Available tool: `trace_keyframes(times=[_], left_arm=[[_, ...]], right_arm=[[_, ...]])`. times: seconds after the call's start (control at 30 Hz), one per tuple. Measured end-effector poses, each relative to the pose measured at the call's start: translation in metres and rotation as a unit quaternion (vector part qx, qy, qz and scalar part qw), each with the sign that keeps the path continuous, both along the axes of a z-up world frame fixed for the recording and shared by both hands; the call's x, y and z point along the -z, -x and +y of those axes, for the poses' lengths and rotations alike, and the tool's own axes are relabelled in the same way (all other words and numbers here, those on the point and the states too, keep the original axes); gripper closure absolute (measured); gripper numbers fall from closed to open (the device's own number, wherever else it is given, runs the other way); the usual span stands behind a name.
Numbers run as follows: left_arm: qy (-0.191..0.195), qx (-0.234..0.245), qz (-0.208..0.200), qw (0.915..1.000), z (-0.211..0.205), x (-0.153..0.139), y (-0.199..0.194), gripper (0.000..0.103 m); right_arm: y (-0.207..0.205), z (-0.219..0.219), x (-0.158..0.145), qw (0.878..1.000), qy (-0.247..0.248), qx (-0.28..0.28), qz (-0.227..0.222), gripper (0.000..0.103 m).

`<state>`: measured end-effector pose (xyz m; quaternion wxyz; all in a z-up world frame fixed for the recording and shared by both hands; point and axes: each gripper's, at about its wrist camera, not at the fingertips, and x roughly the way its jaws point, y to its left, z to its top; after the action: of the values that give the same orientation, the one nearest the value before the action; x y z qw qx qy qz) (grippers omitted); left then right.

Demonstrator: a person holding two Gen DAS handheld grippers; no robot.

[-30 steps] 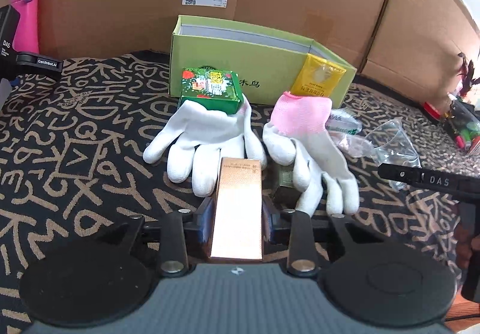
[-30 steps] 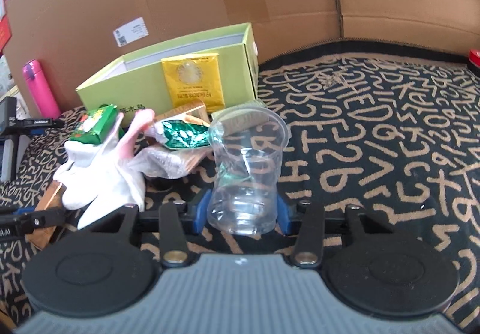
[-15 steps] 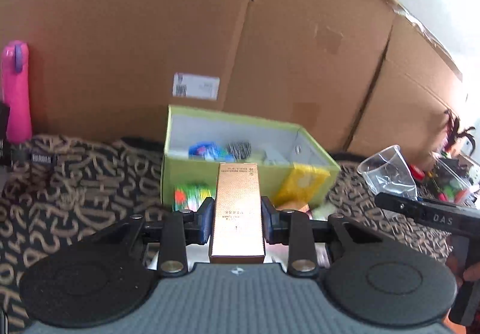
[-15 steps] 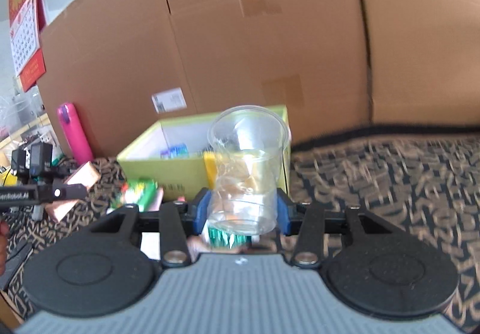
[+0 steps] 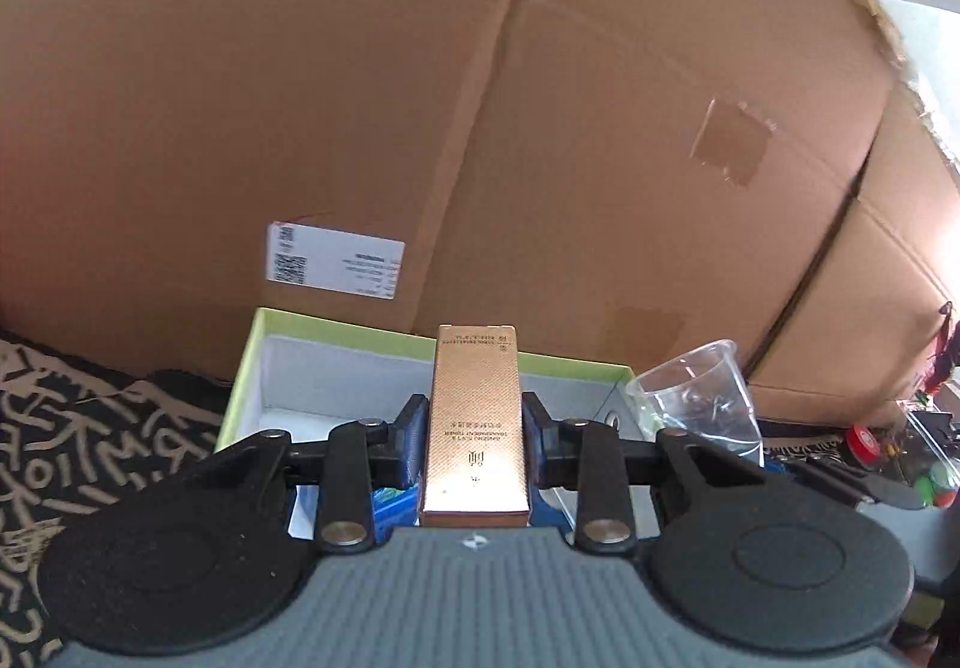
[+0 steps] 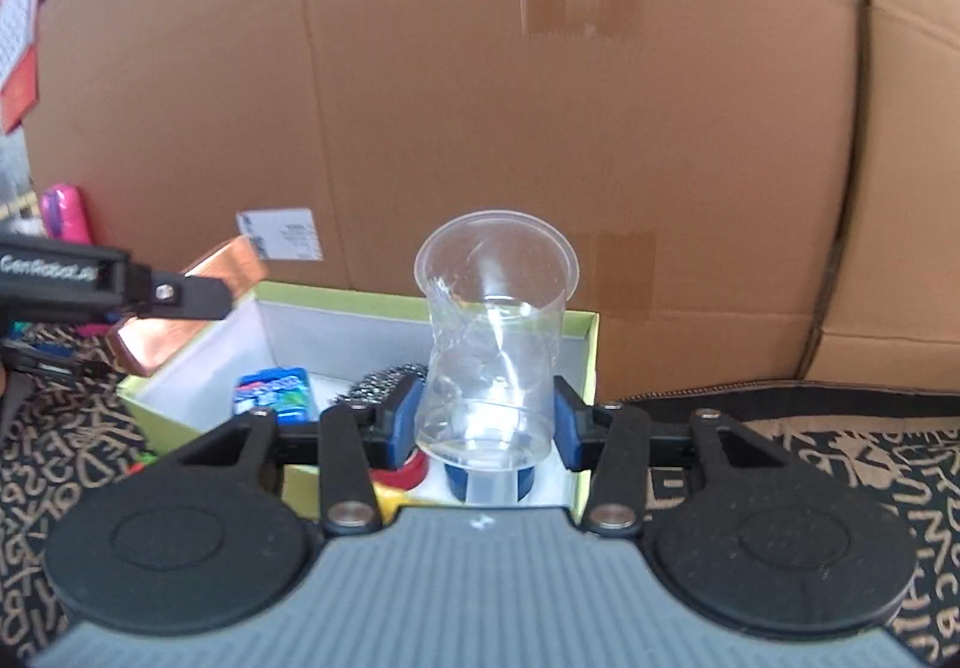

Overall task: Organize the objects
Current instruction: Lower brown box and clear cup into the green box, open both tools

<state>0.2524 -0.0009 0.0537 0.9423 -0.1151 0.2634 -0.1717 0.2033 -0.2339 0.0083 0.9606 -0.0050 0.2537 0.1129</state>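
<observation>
At lower centre of the left wrist view, the left tool point(image 5: 474, 443) clamps a tall copper-gold rectangular carton point(image 5: 474, 428) above the open lime-green cardboard box point(image 5: 336, 362). In the right wrist view, the right tool point(image 6: 485, 422) squeezes a dented clear plastic cup point(image 6: 492, 338) over the box's right end, above a blue packet point(image 6: 273, 389) lying inside.

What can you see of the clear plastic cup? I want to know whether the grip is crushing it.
The clear plastic cup is thin, transparent and looks empty, with a rolled rim. It is held upright, off the table, over the green box. The right claw pinches its lower part between blue pads, and the wall is visibly creased and squeezed inward there.
</observation>
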Motion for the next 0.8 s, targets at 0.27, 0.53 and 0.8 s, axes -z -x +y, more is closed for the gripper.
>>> trace_keyframes(times=[0.27,0.53,0.8], left_arm=[[-0.01,0.003,0.029,0.9995,-0.029,0.022,-0.047,0.07],[-0.036,-0.017,0.001,0.9992,-0.017,0.021,-0.037,0.012],[-0.076,-0.048,-0.002,0.996,-0.016,0.004,-0.008,0.012]], right_arm=[[-0.044,0.009,0.029,0.999,0.015,-0.006,0.036,0.056],[-0.03,0.019,0.04,0.998,0.041,-0.041,-0.008,0.005],[-0.003,0.006,0.021,0.999,0.013,-0.027,-0.024,0.0]])
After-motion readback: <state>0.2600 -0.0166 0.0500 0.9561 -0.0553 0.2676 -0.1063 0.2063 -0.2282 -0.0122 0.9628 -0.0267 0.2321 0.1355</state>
